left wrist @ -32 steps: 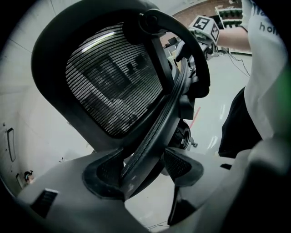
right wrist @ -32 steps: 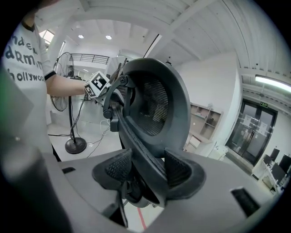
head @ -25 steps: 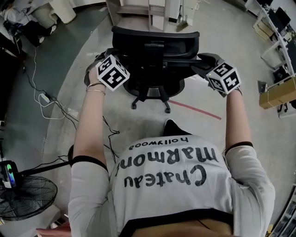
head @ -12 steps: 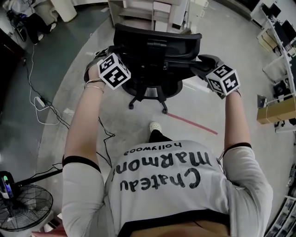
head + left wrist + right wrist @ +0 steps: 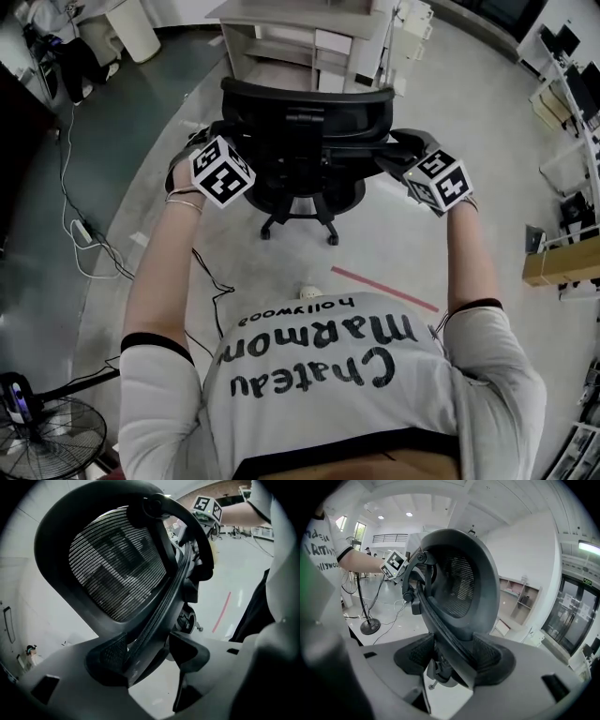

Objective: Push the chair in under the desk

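A black mesh office chair (image 5: pixel 300 112) stands with its back toward me in the head view, just short of a white desk (image 5: pixel 281 42) at the top. My left gripper (image 5: pixel 211 139) grips the left edge of the backrest (image 5: pixel 117 569). In the left gripper view the gripper (image 5: pixel 150 656) has that edge between its pads. My right gripper (image 5: pixel 392 150) is on the right edge. The right gripper view shows this gripper (image 5: pixel 454 660) with the backrest frame (image 5: pixel 459 588) pressed between its pads, though its jaws are opening slightly.
The chair's wheeled base (image 5: pixel 298 220) stands on grey concrete. A strip of red tape (image 5: pixel 384 289) lies on the floor behind it. Cables (image 5: pixel 84 234) trail at the left, with a standing fan (image 5: pixel 47 436) at the bottom left. Shelving (image 5: pixel 562 262) lines the right edge.
The chair has rolled forward toward the desk, and both grippers have gone with it on the backrest. The person has stepped forward and more of the desk shows.
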The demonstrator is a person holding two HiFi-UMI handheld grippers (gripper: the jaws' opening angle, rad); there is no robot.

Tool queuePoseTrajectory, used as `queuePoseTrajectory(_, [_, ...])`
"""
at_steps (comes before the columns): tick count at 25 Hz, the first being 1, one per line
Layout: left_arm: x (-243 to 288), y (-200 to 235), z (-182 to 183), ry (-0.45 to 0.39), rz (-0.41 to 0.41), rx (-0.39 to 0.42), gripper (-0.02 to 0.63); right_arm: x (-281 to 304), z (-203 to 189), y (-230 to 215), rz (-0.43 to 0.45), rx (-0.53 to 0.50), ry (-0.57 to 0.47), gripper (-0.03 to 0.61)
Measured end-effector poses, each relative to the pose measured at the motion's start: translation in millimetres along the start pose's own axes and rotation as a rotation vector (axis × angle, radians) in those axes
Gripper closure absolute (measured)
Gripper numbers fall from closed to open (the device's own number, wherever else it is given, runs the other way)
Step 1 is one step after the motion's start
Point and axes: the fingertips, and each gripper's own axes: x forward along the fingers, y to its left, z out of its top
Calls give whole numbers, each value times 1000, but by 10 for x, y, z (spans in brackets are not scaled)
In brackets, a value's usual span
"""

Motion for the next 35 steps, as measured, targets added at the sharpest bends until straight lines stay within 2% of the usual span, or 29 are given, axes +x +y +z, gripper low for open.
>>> queuePoseTrajectory(4, [251,253,36,40,69,29,345,245,81,-322,4,-18,-23,328])
queuePoseTrajectory(16, [789,871,61,54,104,8,347,911,298,-960,5,-18,-33,313])
queuePoseTrajectory(22, [1006,1128,36,56,104,2,347,1194,398,-1173,10,-15,-32,311])
queuePoseTrajectory(28, [1603,2120,-274,48,73,16,348,2108,943,-1616,-7,-3,-27,308])
queuePoseTrajectory(35, [1621,2299,-305,46,63,22,348,2186,1073,-1645,3,14,-2,310])
